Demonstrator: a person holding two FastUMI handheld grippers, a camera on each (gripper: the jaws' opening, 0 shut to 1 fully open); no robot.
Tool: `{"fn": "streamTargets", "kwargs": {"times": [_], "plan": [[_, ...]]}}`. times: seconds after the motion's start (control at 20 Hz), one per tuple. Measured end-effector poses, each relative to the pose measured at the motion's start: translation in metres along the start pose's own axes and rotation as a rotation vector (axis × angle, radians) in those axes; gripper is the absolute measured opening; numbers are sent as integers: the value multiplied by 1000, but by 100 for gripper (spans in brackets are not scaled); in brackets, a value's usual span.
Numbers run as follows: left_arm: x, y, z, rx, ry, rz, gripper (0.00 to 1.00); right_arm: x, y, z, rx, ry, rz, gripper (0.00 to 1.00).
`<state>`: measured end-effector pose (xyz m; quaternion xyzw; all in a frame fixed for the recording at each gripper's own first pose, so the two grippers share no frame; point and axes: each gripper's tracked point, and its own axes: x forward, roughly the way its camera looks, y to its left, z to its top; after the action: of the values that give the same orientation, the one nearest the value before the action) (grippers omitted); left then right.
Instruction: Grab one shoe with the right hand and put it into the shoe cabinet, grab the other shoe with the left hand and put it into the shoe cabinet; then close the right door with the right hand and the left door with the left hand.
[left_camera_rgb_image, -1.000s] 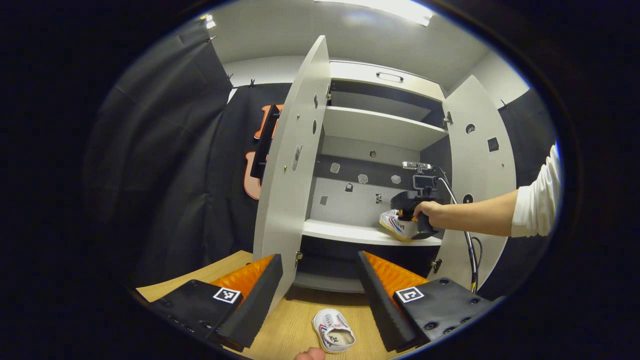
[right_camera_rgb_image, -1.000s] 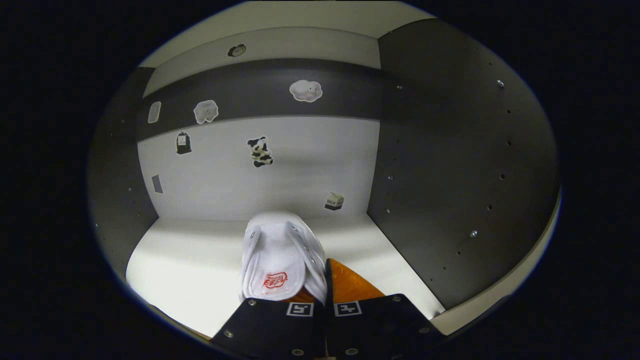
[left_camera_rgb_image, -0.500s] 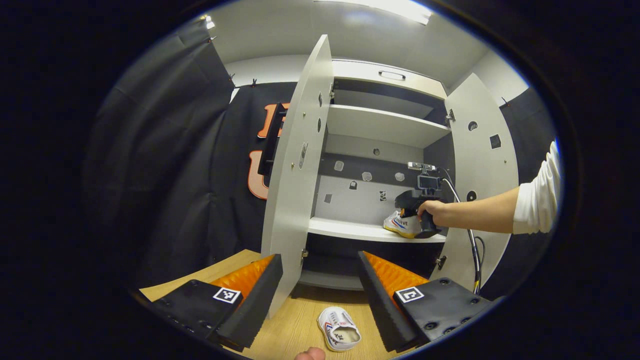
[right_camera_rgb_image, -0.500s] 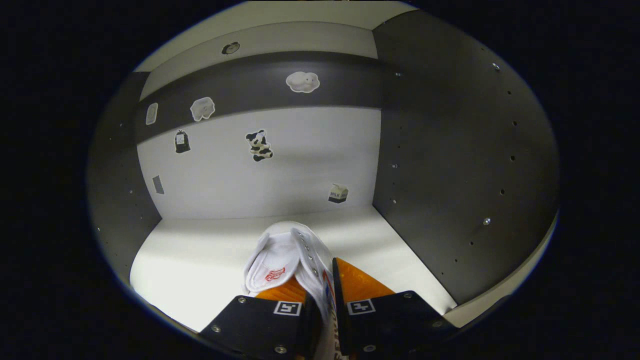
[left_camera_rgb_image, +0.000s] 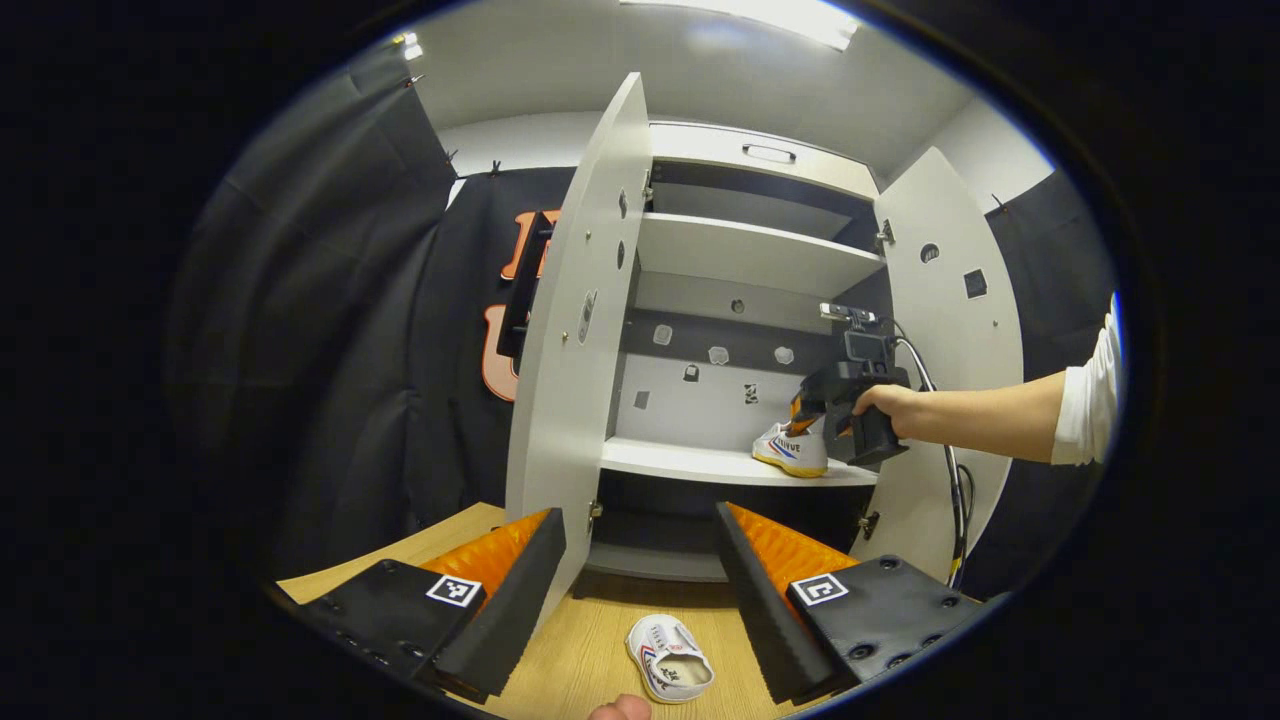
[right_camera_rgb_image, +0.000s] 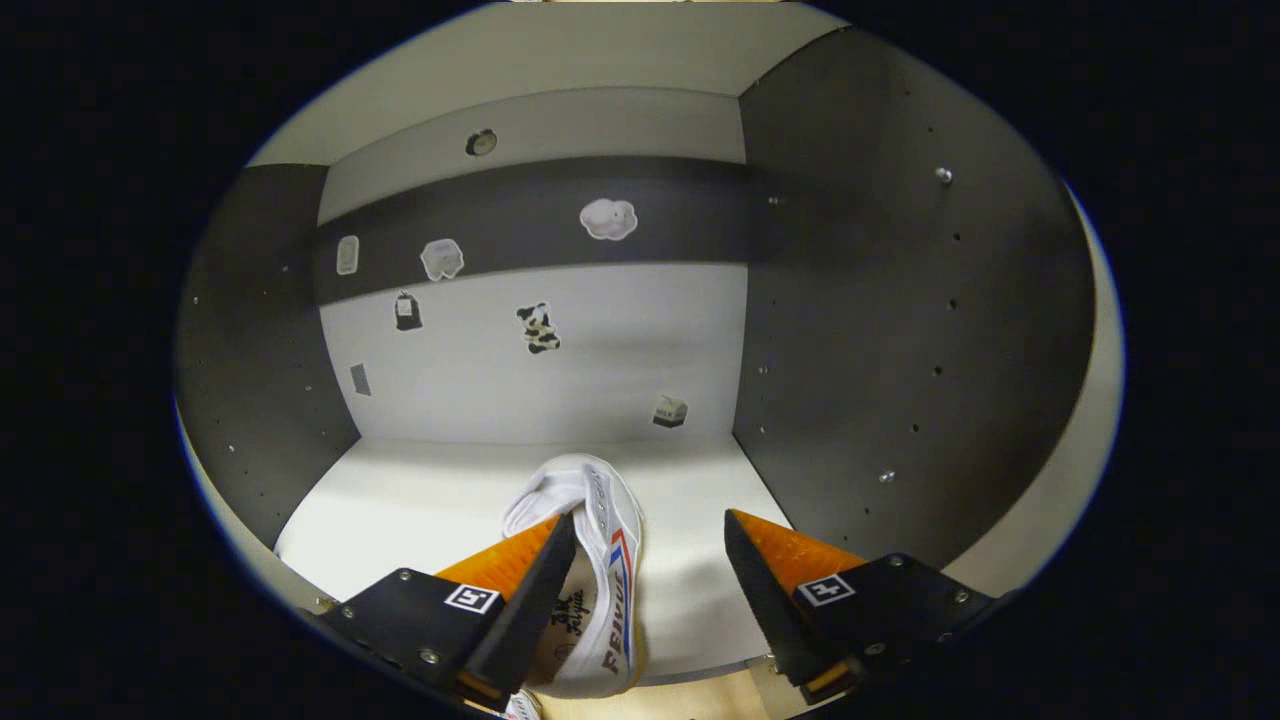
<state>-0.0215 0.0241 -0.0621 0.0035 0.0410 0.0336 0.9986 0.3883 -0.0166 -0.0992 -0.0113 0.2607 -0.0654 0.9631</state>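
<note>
My right gripper has let go: half a second ago my fingers were pinched on the side of the white shoe, and now they stand spread wide, the shoe lying on the white shelf beside my left finger, with a gap to the other. The shoe rests on its sole at the right end of the shelf, toe toward the back wall, its side showing red and blue stripes and lettering.

My left gripper hangs with fingers spread, holding nothing, as before. Just below it the second shoe sits on the wooden floor, white with the same stripes, opening upward. From there I see the shoe cabinet with its left door and right door both open, and my right gripper drawn back slightly from the shelved shoe.
</note>
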Motion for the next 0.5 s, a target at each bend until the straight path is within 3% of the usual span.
{"fn": "streamTargets", "kwargs": {"times": [0.3, 0.5], "plan": [[-1, -16, -2, -9, 13, -40, 96, -106, 21, 50, -75, -240, 122, 93], [-1, -28, -8, -16, 36, -69, 96, -196, 20, 62, -40, -411, 184, 92]]}}
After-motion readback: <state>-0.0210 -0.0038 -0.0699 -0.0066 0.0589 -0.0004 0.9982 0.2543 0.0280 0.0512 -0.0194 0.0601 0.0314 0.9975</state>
